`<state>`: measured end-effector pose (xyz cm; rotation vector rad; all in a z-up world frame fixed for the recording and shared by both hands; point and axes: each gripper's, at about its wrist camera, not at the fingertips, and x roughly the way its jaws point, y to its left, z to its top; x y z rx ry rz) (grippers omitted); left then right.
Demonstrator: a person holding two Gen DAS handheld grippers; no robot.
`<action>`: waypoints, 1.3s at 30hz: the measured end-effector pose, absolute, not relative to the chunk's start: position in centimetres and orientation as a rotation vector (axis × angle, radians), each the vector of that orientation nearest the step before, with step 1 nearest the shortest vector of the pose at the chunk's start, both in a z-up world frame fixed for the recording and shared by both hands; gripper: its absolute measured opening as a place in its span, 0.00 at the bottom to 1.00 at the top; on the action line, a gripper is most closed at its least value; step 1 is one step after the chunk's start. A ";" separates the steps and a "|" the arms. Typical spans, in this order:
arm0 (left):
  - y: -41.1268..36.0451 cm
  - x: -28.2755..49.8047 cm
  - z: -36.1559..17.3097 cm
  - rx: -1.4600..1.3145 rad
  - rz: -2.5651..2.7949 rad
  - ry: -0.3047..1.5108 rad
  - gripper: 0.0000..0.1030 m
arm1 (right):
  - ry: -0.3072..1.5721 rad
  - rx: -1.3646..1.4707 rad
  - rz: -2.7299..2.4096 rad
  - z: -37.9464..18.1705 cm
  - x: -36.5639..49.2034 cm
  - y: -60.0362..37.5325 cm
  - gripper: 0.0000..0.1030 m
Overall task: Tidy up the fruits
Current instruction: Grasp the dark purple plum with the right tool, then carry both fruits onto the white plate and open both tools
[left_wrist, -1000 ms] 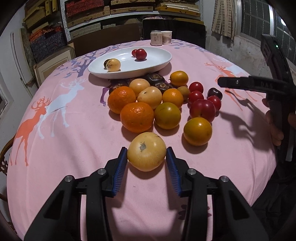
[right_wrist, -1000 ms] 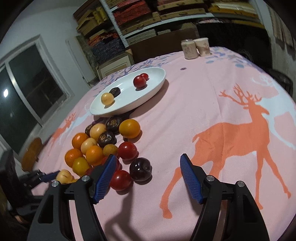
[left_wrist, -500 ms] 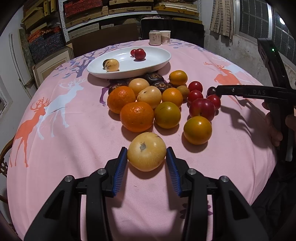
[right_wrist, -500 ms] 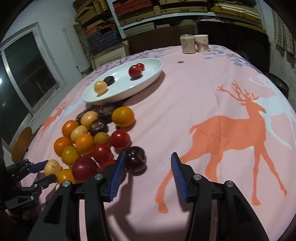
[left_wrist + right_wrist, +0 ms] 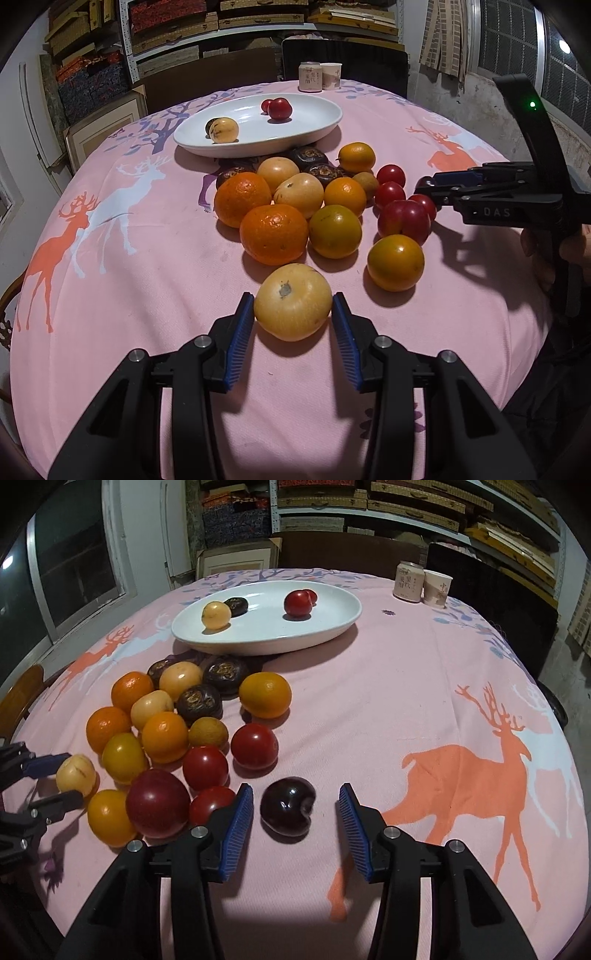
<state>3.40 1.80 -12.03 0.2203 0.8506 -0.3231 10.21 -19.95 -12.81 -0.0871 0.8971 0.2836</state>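
Left claw [image 5: 293,314] clamped on yellow fruit [image 5: 293,301], pads touching both sides, fruit resting on pink counter [image 5: 147,280]. Right claw [image 5: 296,812] closing around dark plum [image 5: 288,805]; gaps still visible both sides, no contact. Fruit pile [image 5: 177,734] left of right claw. White plate [image 5: 325,627] beyond it, four fruits inside.

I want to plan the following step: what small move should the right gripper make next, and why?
Probably finish closing. The right gripper is closing around the dark plum, yet gaps show between it and both pads, so it is not gripped. The left gripper already clamps the yellow fruit.
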 end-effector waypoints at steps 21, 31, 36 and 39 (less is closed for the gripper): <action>2.5 3.4 -11.3 0.174 -0.289 0.838 0.41 | 0.859 0.028 0.296 -12.5 9.1 -21.7 0.27; 3.4 3.2 -9.9 0.143 -0.286 0.806 0.41 | 0.838 0.057 0.317 -11.3 8.2 -22.1 0.28; 4.0 3.5 -8.8 0.132 -0.280 0.784 0.41 | 0.800 0.053 0.331 -9.6 7.8 -22.0 0.28; 3.9 4.3 -8.1 0.138 -0.278 0.778 0.41 | 0.784 0.053 0.336 -8.6 8.2 -22.1 0.28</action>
